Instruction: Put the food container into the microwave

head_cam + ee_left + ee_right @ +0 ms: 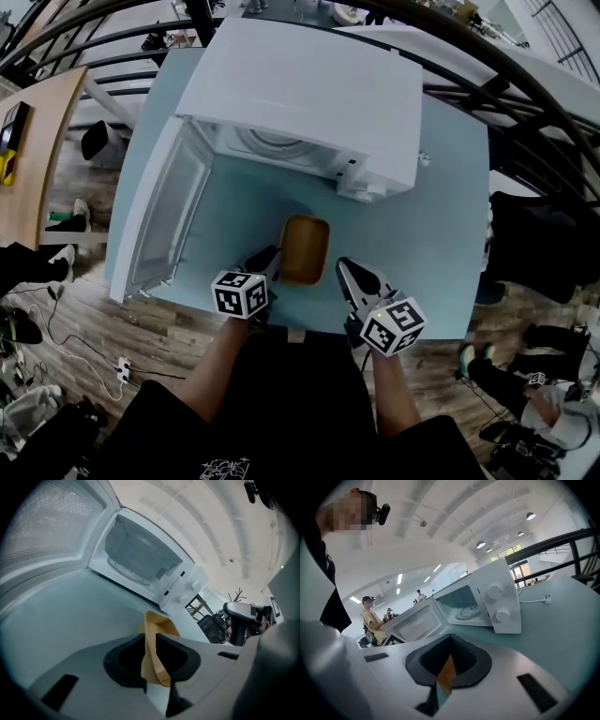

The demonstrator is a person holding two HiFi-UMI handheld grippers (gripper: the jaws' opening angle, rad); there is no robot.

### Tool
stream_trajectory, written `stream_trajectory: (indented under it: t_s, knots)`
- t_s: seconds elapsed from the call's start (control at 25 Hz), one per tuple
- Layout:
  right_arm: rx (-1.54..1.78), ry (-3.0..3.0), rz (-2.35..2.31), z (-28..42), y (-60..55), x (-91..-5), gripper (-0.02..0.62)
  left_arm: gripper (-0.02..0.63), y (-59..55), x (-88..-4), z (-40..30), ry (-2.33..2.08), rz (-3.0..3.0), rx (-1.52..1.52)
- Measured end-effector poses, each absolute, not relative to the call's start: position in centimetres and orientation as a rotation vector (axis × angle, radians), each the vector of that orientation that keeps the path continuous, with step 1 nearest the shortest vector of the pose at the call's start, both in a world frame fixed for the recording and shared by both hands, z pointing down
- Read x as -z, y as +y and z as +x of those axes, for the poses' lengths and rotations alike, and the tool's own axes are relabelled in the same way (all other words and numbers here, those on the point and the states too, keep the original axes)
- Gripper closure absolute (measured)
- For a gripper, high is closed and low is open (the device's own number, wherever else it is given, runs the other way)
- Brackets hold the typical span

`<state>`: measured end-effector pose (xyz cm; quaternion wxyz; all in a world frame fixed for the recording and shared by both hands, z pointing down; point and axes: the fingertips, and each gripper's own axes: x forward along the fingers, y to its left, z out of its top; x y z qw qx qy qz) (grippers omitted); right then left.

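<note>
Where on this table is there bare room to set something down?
The widest bare patch of table lies right of the food container, in front of the microwave, out to the table's right edge. A smaller one sits between the open door and the food container. The near edge is crowded: the left gripper and right gripper flank the food container.

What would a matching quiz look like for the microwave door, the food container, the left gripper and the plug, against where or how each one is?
1 microwave door
2 food container
3 left gripper
4 plug

a shut on the container's rim
b lying on the table beside the microwave
c swung wide open
d on the table, facing the open microwave

Pairs: 1c, 2d, 3a, 4b
</note>
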<state>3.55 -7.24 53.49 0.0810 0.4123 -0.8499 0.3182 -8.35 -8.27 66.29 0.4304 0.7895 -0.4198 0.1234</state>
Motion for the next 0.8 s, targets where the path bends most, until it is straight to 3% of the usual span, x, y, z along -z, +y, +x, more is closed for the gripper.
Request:
stream_trajectory:
  t_s: [0.8]
  knots:
    - [-0.975,-2.526,1.238,4.3,-7.3,-54.0,0.589,0.557,-8.1,-67.6,-8.4,-1.061,1.888,-0.304]
